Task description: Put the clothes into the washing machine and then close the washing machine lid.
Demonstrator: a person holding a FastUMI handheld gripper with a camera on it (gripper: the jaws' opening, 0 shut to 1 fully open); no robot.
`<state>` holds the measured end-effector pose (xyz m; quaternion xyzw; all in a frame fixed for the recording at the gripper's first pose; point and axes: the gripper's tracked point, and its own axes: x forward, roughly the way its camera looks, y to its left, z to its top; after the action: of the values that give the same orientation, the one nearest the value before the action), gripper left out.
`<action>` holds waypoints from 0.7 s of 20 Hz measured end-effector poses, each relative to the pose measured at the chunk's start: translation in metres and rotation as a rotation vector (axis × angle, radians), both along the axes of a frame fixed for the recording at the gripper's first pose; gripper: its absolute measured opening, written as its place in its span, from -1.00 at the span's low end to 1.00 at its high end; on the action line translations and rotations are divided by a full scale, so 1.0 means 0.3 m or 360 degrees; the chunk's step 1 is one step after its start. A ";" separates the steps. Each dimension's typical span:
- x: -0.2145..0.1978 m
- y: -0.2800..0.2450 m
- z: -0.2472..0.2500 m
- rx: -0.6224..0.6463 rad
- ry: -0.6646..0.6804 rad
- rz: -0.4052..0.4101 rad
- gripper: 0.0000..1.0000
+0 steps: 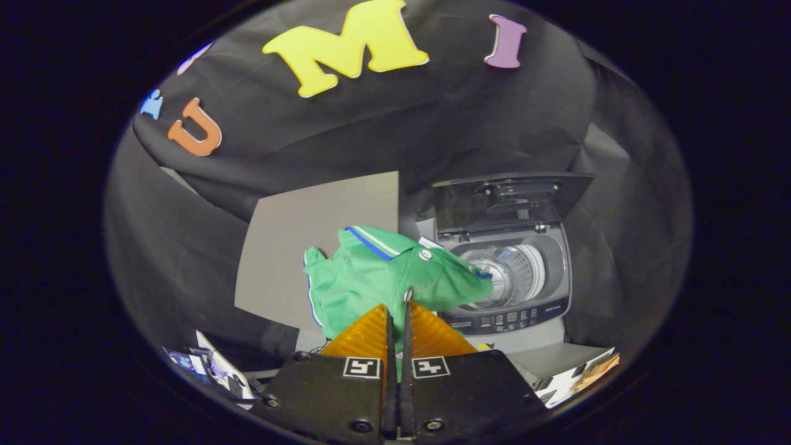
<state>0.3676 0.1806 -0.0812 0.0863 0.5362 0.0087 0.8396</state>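
The tongs (398, 309) are clenched on one green shirt (377, 278), the two fingers pressed nearly together with a pinch of the cloth caught between their tips. The shirt hangs bunched up just ahead of the fingers, so its lower part is hidden behind them and its full shape is hard to make out; a collar with blue and white stripes (374, 242) shows on top, and a small white tag sticks out at its far side. Down beside the tongs on either hand lie a few scraps of paper or cards (216, 369), cut off and too small to read. Beyond the shirt and a little to one side stands one washing machine (513, 315), a top loader, its lid (510, 199) standing raised at the back. The shirt's sleeve covers the near edge of the opening, and past it part of the round drum (516, 272) can be seen. One row of buttons runs along the machine's front edge, too small to tell apart. One flat grey board (309, 247) leans behind the shirt.
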 end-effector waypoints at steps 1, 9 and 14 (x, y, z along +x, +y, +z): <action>-0.001 -0.028 0.000 0.0002 0.0000 -0.0019 -0.89; 0.063 -0.280 -0.003 0.0021 -0.0013 -0.0014 -0.88; 0.144 -0.458 -0.070 0.0023 -0.0020 -0.0011 -0.89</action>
<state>0.4109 0.0431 -0.1023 0.0942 0.5305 0.0102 0.8423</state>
